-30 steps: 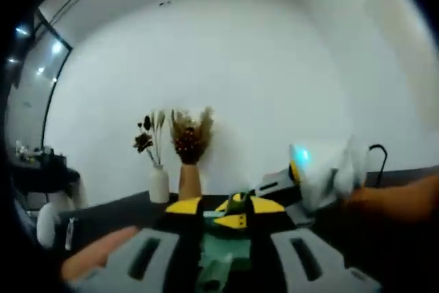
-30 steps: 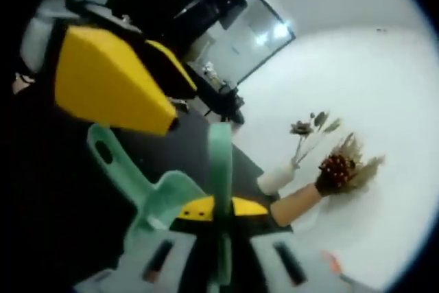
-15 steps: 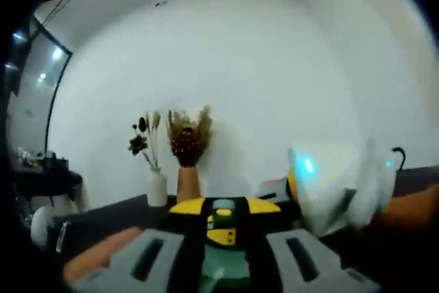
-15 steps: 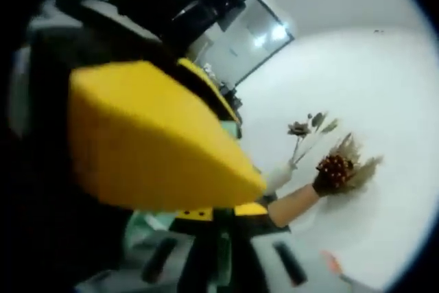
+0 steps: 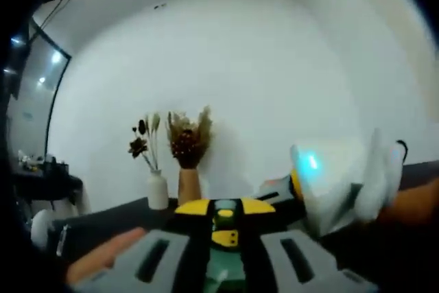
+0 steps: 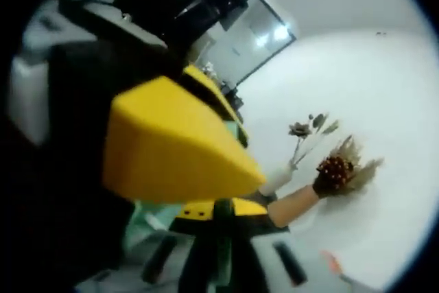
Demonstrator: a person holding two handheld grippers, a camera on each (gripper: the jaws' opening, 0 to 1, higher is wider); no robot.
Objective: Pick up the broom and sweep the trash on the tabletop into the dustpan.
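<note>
In the left gripper view my left gripper (image 5: 223,209) points at a white wall, its yellow-tipped jaws shut on the green dustpan (image 5: 223,265) handle low in the picture. My right gripper (image 5: 319,183), pale and blurred with a cyan light, hangs close on the right. In the right gripper view my right gripper (image 6: 219,212) is shut on the thin green broom (image 6: 223,241) handle. The left gripper (image 6: 178,149) looms large just ahead, its yellow jaw covering most of the green dustpan (image 6: 147,216). The broom's bristles and the trash are hidden.
A white vase (image 5: 158,191) and a brown vase (image 5: 188,184) of dried flowers stand at the back of the dark tabletop (image 5: 110,221) by the wall; both vases (image 6: 278,176) also lie ahead in the right gripper view. A hand (image 5: 103,262) shows low left.
The left gripper has closed in on the right gripper's camera and now covers the dustpan handle there. In the left gripper view the right gripper has drifted slightly right.
</note>
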